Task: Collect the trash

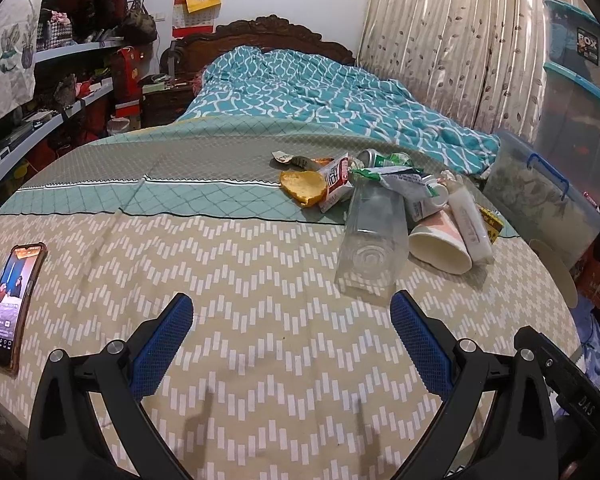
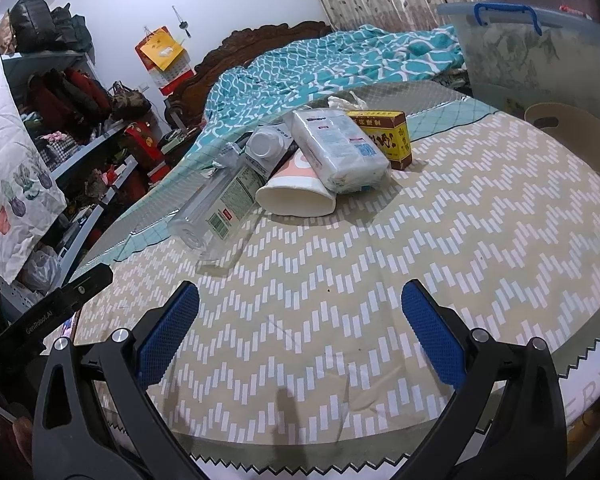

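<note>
While your left gripper (image 1: 292, 314) and right gripper (image 2: 300, 304) hover over the bed (image 1: 260, 280), both sets of jaws stand wide apart and hold nothing. Your trash pile sits ahead: clear bottle (image 1: 370, 240), paper cup (image 1: 440, 246), tissue pack (image 2: 338, 148), yellow box (image 2: 384, 136), all touching. A phone (image 1: 10, 300) lies far left.

Buried under wrappers ahead of the left gripper (image 1: 292, 312): a green can (image 1: 374, 157), only its top showing. Print on the white tube (image 1: 471, 222) too small to read. Ahead-left of the right gripper (image 2: 300, 304), paper cup (image 2: 296, 196) half covered by the tissue pack (image 2: 340, 150). Yellow box (image 2: 388, 136) lettering illegible. Storage bin (image 2: 532, 60) cut off at the frame edge.
</note>
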`<state>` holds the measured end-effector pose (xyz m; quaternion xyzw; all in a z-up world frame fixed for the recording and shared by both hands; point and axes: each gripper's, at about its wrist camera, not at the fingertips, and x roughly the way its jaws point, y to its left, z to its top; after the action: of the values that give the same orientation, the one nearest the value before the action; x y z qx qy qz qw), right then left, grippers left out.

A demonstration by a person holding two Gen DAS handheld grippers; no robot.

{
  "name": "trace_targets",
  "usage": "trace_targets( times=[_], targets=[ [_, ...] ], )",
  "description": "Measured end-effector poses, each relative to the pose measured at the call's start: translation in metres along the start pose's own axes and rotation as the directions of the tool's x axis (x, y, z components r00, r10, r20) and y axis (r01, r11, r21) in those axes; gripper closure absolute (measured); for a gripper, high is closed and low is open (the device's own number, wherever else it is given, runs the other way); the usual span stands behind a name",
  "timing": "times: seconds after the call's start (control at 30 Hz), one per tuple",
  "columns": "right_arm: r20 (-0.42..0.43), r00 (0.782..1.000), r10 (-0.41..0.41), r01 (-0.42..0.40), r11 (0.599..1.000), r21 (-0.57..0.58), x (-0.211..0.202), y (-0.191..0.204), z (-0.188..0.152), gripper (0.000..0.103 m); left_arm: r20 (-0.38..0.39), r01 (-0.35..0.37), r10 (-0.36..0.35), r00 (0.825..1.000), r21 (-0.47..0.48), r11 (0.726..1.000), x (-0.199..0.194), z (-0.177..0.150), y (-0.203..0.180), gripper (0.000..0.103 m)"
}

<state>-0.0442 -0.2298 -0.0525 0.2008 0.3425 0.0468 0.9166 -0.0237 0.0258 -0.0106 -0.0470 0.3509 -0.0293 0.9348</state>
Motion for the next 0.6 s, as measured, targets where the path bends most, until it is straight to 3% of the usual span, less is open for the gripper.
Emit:
trace_targets(
  times=[0.6],
  targets=[
    [-0.005, 1.0, -0.001, 0.001, 1.0, 0.011, 0.0038, -0.0046, -0.0001, 0.003, -0.031, 0.002, -0.002, 1.0, 0.002, 1.0, 0.0084, -0.0021, -0.0012, 0.009]
  ],
)
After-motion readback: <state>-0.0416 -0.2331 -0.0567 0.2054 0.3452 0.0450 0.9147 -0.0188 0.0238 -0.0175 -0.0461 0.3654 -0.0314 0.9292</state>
